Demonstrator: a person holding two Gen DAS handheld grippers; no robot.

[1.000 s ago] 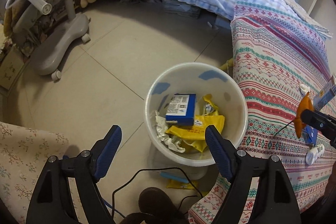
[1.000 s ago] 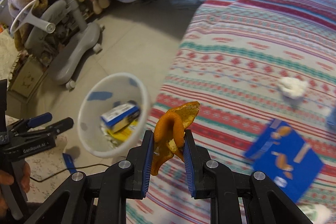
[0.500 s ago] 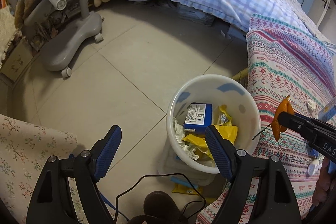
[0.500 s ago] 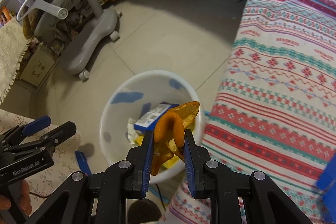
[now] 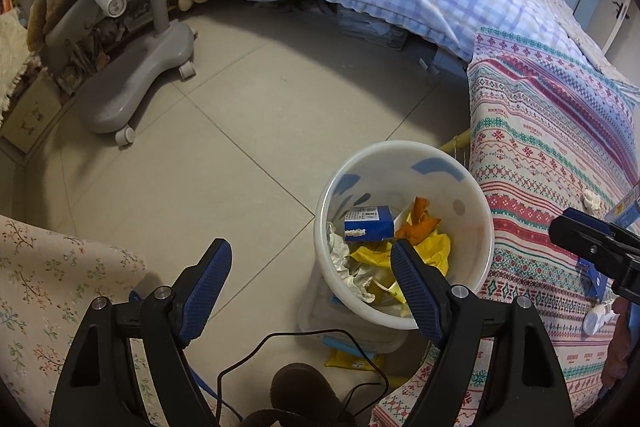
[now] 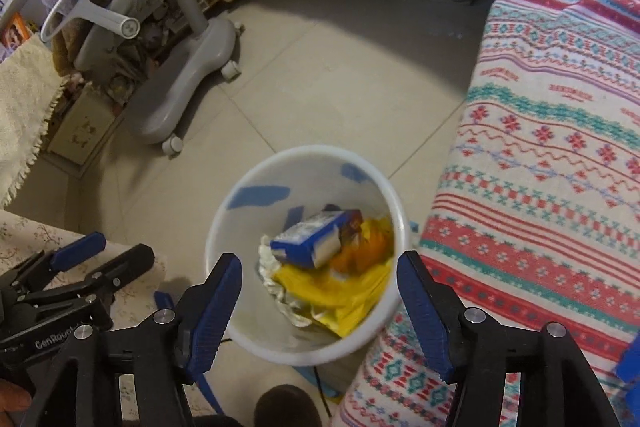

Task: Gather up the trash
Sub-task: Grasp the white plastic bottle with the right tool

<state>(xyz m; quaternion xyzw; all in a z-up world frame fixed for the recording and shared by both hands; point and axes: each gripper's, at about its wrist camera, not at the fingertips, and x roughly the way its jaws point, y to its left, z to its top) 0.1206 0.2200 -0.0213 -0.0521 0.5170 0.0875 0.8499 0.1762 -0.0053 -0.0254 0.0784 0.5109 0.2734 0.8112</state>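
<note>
Your right gripper [image 6: 318, 283]: jaws wide apart, empty, above the white plastic bin [image 6: 394, 203].
Orange peel [image 5: 418, 221]: in the bin, beside the blue carton [image 5: 368, 223].
Your left gripper [image 5: 308, 273]: spread wide, empty.

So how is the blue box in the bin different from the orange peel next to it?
The box is blue and white, the peel orange. The box has flat sides and straight edges; the peel is curled and ragged. The box looks bigger than the peel. Both lie inside the white bin, on the yellow wrapper.
</note>
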